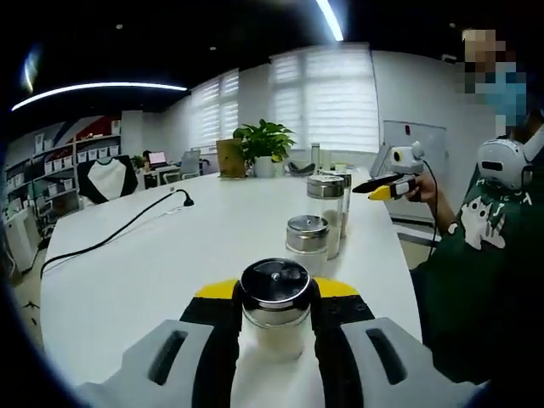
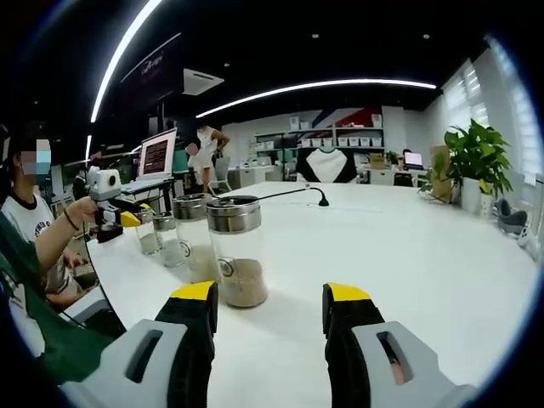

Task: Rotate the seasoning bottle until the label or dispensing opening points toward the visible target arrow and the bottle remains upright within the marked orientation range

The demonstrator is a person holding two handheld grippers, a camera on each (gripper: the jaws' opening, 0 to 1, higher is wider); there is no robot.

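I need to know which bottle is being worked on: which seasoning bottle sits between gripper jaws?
The nearest bottle, between the left gripper jaws; the other bottles stand free farther along the table.

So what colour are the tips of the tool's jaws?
Yellow tips on black jaws, clearest in the right gripper view on the right tool.

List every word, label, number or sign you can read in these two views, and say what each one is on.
None can be read.
Round mark on the tall bottle: too small to read.
Mark on the bottle behind it: too small.
Lettering on the dark ceiling panel: blurred.
Monitor screen: blurred.
White print on the person's green shirt: a figure, no readable words.
Bottle between the left gripper's jaws: no label visible.
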